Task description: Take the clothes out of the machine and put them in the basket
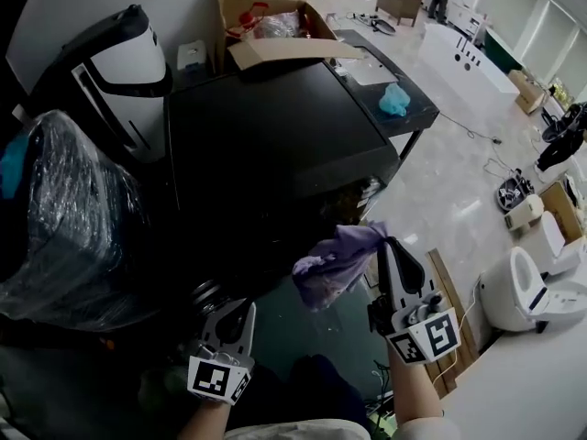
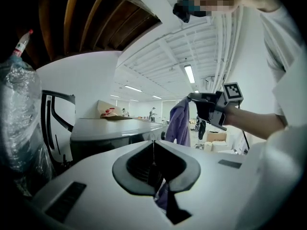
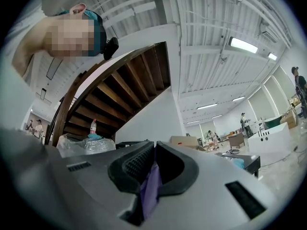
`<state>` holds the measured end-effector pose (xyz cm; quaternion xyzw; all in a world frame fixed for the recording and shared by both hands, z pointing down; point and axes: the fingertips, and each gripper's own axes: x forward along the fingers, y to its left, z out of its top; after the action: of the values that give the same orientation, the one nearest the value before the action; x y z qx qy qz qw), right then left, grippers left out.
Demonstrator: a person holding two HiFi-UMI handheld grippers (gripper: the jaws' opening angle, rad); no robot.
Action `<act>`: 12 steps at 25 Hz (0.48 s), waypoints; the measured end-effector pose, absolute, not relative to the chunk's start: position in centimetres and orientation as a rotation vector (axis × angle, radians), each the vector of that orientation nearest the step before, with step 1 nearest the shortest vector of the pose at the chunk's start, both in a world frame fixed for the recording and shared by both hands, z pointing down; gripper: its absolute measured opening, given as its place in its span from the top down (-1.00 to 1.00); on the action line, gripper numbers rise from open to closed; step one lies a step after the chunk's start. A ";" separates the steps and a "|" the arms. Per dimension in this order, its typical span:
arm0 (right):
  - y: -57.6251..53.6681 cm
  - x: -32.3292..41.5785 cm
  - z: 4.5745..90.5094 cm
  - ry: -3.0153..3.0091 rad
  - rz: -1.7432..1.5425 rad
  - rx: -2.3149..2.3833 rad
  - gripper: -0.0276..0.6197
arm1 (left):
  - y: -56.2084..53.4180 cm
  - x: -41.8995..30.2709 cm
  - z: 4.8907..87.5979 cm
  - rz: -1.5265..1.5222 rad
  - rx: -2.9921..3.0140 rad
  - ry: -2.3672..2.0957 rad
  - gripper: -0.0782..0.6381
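A purple garment hangs in the air in front of the black machine. My right gripper is shut on its top edge, and purple cloth shows between the closed jaws in the right gripper view. In the left gripper view the same garment dangles from the right gripper. My left gripper is lower and to the left. Its jaws are closed, and a strip of purple cloth is pinched between them. The machine's opening is too dark to make out, and no basket is in view.
A plastic-wrapped bundle stands at the left, with a white and black device behind it. An open cardboard box sits at the machine's back. A teal cloth lies on the side table, and white appliances stand on the floor at right.
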<state>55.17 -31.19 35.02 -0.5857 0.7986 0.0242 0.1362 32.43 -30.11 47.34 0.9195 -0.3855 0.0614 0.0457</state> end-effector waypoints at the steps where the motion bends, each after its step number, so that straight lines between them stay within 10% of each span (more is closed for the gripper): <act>1: -31.0 55.1 33.4 2.316 0.070 -1.694 0.84 | -30.0 32.3 45.8 0.191 2.802 -1.184 0.72; 12: -27.2 54.1 16.6 2.346 0.054 -1.659 0.84 | -28.3 30.1 28.6 0.190 2.774 -1.263 0.72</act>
<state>54.11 -27.17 16.55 -0.5720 0.8091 0.0187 0.1333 30.12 -28.28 28.65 0.9075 -0.4132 0.0621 0.0436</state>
